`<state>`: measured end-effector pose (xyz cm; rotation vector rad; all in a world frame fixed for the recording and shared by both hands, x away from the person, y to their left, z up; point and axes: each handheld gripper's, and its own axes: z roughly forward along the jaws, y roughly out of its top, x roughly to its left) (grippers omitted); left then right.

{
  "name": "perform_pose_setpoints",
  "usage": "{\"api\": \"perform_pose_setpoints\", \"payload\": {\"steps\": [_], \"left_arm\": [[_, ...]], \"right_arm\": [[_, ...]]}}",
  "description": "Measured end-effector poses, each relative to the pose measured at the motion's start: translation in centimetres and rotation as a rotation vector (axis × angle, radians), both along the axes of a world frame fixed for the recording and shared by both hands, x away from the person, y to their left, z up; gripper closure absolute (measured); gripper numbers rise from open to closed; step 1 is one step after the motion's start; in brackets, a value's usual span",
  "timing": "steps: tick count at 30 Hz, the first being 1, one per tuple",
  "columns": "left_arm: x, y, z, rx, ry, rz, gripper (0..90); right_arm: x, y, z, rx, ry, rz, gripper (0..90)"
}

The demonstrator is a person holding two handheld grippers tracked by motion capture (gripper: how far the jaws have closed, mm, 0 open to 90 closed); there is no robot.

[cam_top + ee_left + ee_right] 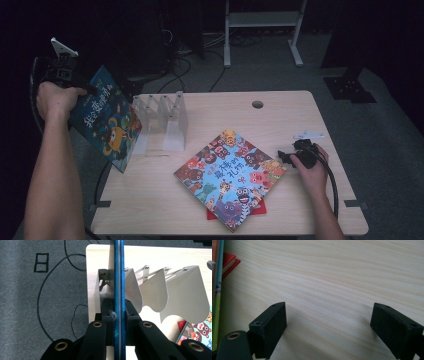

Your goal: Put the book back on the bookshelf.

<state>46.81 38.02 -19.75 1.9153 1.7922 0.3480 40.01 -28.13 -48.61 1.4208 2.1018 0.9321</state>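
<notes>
A blue picture book (107,120) hangs tilted over the table's left edge, with my left gripper (86,87) shut on its upper corner. In the left gripper view the blue book (119,270) stands edge-on between the closed jaws of the left gripper (119,308), lined up with the leftmost slot of the white divider rack (185,290). The rack (165,117) stands at the table's back left. My right gripper (287,156) rests on the table, open and holding nothing. Its jaws (328,322) stand wide apart over bare wood.
A colourful picture book (230,175) lies flat mid-table on a red book (257,210), just left of the right gripper; their edges (215,302) show in the right gripper view. The table (280,115) has a cable hole (257,104). Cables (50,290) trail on the carpet.
</notes>
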Motion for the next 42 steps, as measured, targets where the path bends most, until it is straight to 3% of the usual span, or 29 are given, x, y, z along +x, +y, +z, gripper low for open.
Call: {"api": "perform_pose_setpoints", "payload": {"steps": [11,20,27,39,42], "left_arm": [[-0.5,0.2,-0.5,0.016,0.004,0.016,78.7],[-0.7,0.7,-0.5,0.034,-0.002,0.009,64.5],[-0.9,1.1,-0.6,0.011,0.023,0.014,68.6],[-1.1,1.1,-0.4,0.021,0.003,-0.008,59.7],[-1.2,1.1,-0.2,0.035,-0.018,0.000,55.4]], "right_arm": [[0.0,0.0,0.0,0.000,-0.001,0.000,12.3],[0.0,0.0,0.0,0.000,-0.001,0.000,12.3],[0.0,0.0,0.0,0.000,-0.001,0.000,12.4],[0.0,0.0,0.0,-0.001,-0.001,0.000,12.3],[0.0,0.0,0.0,-0.001,-0.001,0.001,12.3]]}}
